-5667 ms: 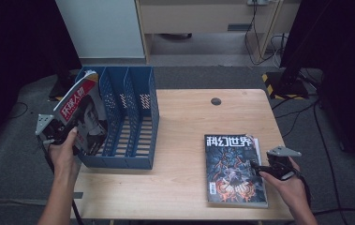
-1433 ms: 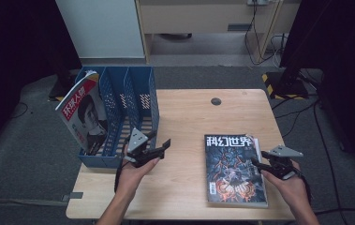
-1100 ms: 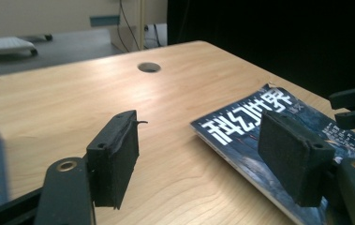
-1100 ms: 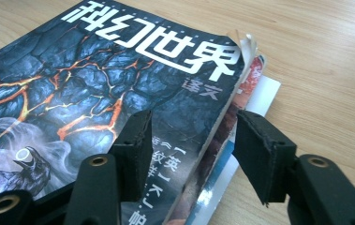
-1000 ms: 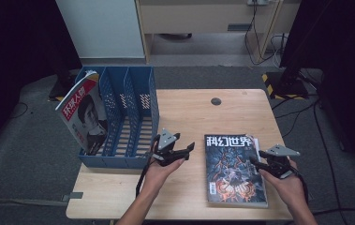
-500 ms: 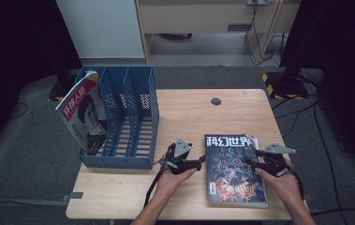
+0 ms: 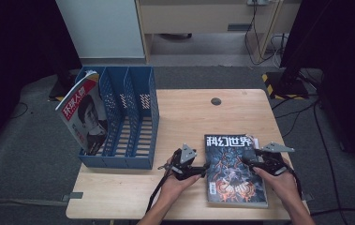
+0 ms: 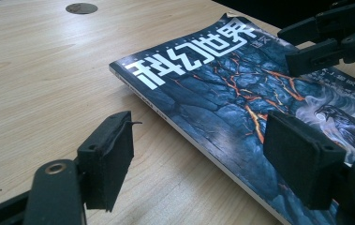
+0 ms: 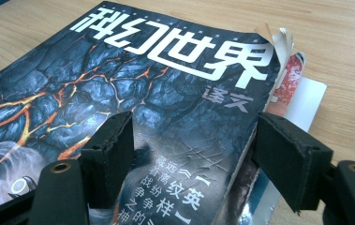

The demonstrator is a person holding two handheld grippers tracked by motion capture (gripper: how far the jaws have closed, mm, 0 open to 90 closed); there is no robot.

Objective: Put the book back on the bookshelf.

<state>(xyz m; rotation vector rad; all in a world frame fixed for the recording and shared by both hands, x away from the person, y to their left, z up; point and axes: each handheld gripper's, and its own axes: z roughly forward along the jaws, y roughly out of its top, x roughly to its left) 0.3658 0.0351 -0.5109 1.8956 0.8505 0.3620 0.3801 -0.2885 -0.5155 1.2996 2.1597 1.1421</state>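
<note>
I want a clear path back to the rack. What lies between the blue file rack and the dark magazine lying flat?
In the high view, bare tabletop separates the blue file rack from the dark magazine; near the front, the left gripper sits in that stretch.

— Tally: we count two magazines, one flat on the table (image 7: 189, 112), the dark-covered magazine (image 7: 233, 171), one upright, the red-covered magazine (image 7: 84, 115).

— We log one blue file rack (image 7: 137, 122) with three compartments; two grippers, left (image 7: 202, 169) and right (image 7: 249, 157).
</note>
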